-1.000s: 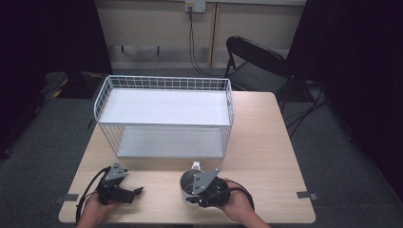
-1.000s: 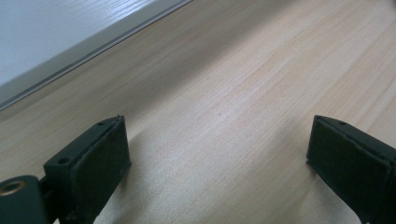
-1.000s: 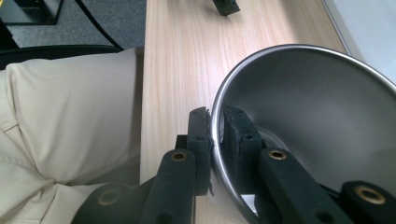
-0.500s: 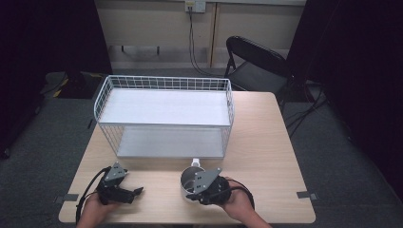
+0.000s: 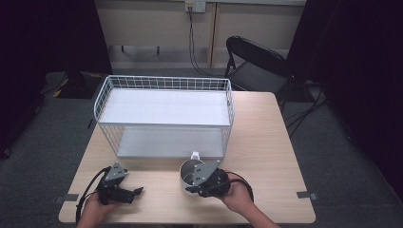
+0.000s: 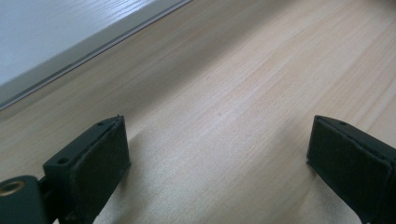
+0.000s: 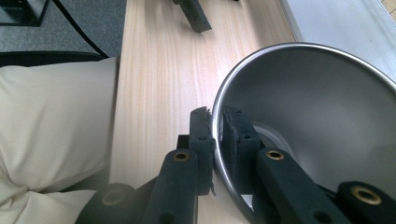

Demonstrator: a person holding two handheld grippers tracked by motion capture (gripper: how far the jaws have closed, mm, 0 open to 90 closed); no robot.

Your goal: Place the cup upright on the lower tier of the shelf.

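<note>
A shiny metal cup [image 5: 191, 173] stands on the wooden table [image 5: 266, 142] just in front of the white wire rack [image 5: 164, 116]. My right gripper [image 5: 195, 186] is shut on the cup's near rim. In the right gripper view one jaw is outside and one inside the cup's wall [image 7: 299, 98], and the right gripper [image 7: 217, 122] pinches the rim. My left gripper [image 5: 135, 192] rests low at the table's front left, open, with bare wood between its pads [image 6: 100, 154].
The wire rack has a white upper shelf and a lower shelf [image 5: 168, 142] open toward me. A black folding chair [image 5: 256, 61] stands beyond the table's far right. A person's light trouser leg [image 7: 51, 126] lies at the table's near edge.
The cup and my right gripper have shifted slightly toward the rack's front. The left gripper has stayed where it was.
</note>
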